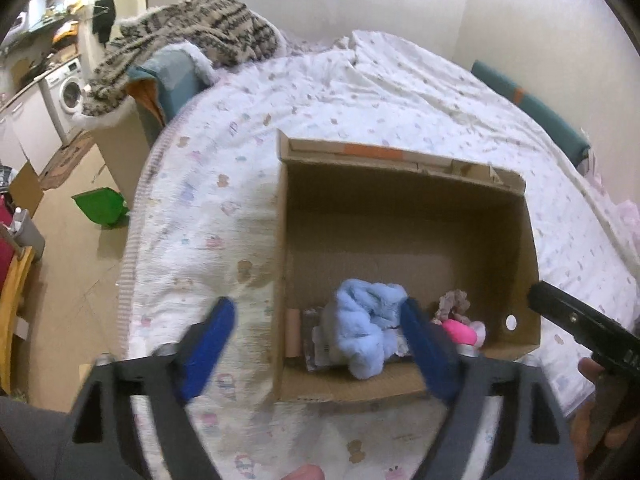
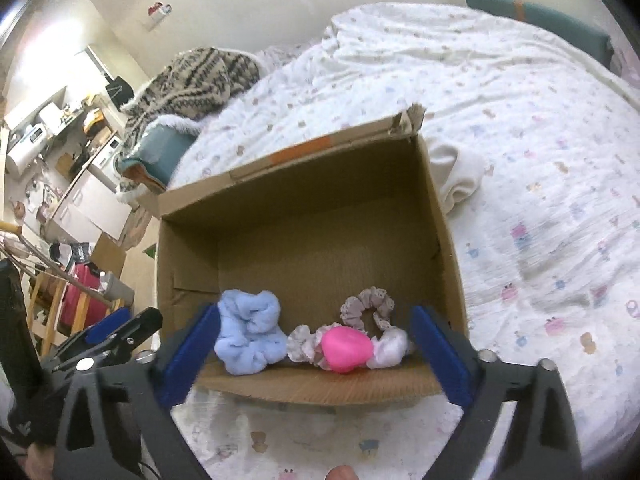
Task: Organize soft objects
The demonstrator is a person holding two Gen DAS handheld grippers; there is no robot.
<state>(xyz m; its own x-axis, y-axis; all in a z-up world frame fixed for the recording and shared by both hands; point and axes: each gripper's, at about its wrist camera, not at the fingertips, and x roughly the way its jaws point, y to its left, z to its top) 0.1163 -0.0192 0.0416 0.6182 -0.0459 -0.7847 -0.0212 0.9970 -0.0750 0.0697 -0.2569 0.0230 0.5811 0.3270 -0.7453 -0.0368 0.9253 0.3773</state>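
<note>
With both your left gripper (image 1: 316, 344) and right gripper (image 2: 316, 350) spread wide and empty, pinch the light, squashy blue scrunchie (image 2: 250, 338) across 1 fluffy fold inside the cardboard box (image 2: 436, 216).

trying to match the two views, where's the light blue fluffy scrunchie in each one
Left wrist view: the light blue scrunchie is low centre, inside the cardboard box at its near wall, partly behind a blue finger of the left gripper.
Right wrist view: the scrunchie is lower left of centre, in the box's near-left corner.
Shared landmark: the pink heart, to its right in both.
</note>
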